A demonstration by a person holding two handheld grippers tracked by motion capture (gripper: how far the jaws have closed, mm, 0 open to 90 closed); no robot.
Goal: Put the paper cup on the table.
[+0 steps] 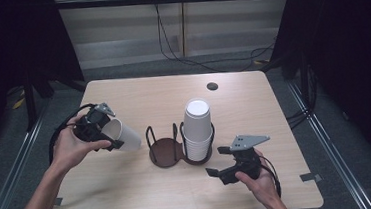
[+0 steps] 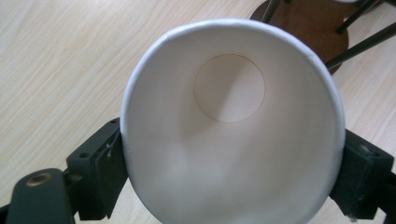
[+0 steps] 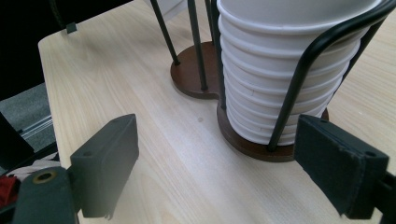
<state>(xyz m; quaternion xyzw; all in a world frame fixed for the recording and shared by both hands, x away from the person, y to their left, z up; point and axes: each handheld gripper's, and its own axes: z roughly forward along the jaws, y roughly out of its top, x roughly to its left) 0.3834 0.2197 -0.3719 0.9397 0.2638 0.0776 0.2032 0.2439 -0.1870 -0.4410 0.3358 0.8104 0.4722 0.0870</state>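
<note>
My left gripper (image 1: 110, 138) is shut on a white paper cup (image 1: 125, 135), held on its side above the table's left half with its base pointing toward the holder. The left gripper view looks straight into that cup (image 2: 231, 135), both pads pressed against its rim. A dark two-bay cup holder (image 1: 166, 151) stands mid-table; its left bay is bare and its right bay carries a stack of upside-down white cups (image 1: 197, 128). My right gripper (image 1: 217, 161) rests open just right of the holder, its jaws wide apart facing the stack (image 3: 275, 70).
The wooden table (image 1: 145, 193) has a dark round hole (image 1: 212, 86) near its far edge. Cables lie on the floor beyond the table. Metal rails run along both sides of the table.
</note>
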